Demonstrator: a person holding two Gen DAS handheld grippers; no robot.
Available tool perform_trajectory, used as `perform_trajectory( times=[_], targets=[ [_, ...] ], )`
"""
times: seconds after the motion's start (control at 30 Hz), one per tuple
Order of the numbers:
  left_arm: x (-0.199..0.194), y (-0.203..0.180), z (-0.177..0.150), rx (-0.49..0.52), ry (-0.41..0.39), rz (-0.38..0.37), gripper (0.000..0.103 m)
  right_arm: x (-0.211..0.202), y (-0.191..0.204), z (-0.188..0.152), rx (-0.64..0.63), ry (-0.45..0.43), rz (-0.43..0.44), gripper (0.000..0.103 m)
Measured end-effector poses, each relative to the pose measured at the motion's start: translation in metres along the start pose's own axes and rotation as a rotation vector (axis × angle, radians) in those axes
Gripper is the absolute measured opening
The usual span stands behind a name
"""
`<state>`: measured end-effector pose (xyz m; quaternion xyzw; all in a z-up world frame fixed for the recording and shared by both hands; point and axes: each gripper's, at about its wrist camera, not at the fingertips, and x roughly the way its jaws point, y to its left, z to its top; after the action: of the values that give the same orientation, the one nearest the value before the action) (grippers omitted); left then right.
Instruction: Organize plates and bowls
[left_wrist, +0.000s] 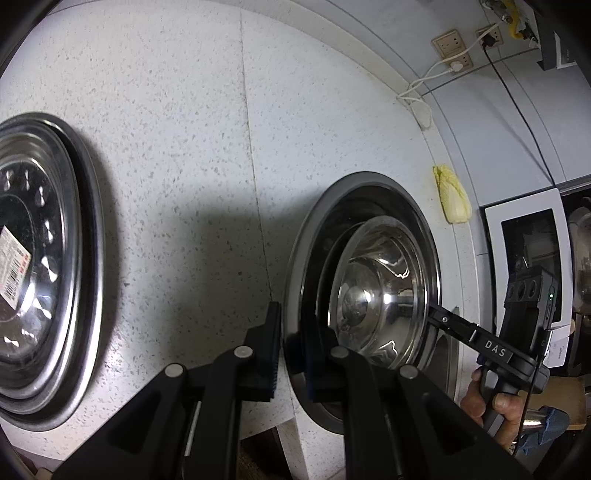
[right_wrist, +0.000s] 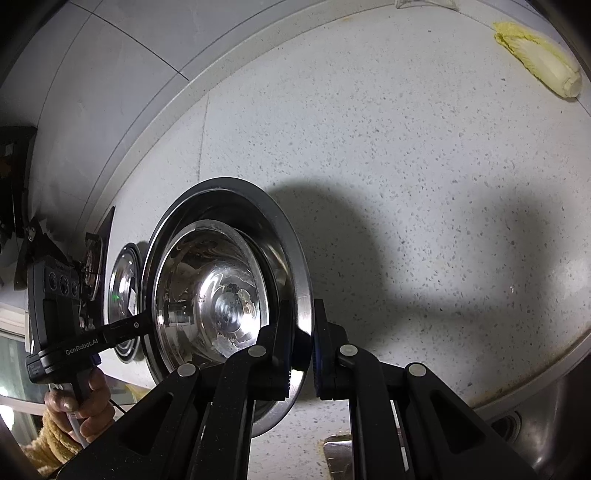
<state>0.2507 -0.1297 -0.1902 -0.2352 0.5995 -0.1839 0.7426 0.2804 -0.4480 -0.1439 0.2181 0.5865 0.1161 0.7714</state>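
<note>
A wide steel plate (left_wrist: 369, 179) (right_wrist: 291, 251) with a smaller steel bowl (left_wrist: 384, 280) (right_wrist: 210, 288) nested inside it lies over the speckled counter (left_wrist: 184, 129). My left gripper (left_wrist: 293, 354) (right_wrist: 147, 325) is shut on the plate's rim on one side. My right gripper (right_wrist: 303, 354) (left_wrist: 430, 314) is shut on the rim on the opposite side. A second steel plate (left_wrist: 37, 266) (right_wrist: 125, 288) with a paper label lies further left on the counter. Whether the held plate touches the counter I cannot tell.
A napa cabbage (left_wrist: 452, 199) (right_wrist: 539, 70) lies by the back wall. Wall sockets (left_wrist: 450, 44) with cables are above it, and a white appliance (left_wrist: 528, 251) stands at the right. A steel sink (right_wrist: 535, 435) borders the counter. A hand (left_wrist: 495, 402) (right_wrist: 85, 402) holds each gripper.
</note>
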Motion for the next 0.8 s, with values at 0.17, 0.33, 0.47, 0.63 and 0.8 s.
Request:
perform_trajectory(
  times=[0.17, 0.33, 0.47, 0.63, 0.8],
  targets=[
    [-0.021, -0.002, 0.007, 0.01, -0.032, -0.014, 0.01, -0.01, 0.013, 0.004, -0.007, -0.023, 0.002, 0.009],
    [-0.046, 0.002, 0.01, 0.004, -0.064, -0.03, 0.01, -0.017, 0.03, 0.007, -0.015, -0.04, 0.009, 0.009],
    [-0.073, 0.016, 0.009, -0.005, -0.098, -0.039, 0.01, -0.02, 0.051, 0.008, -0.032, -0.049, 0.026, 0.009],
    [-0.107, 0.037, 0.008, -0.024, -0.14, -0.037, 0.01, -0.016, 0.086, 0.013, -0.063, -0.052, 0.044, 0.009],
    [-0.144, 0.069, -0.001, -0.054, -0.186, -0.03, 0.01, -0.006, 0.122, 0.015, -0.102, -0.045, 0.066, 0.009]
  ],
)
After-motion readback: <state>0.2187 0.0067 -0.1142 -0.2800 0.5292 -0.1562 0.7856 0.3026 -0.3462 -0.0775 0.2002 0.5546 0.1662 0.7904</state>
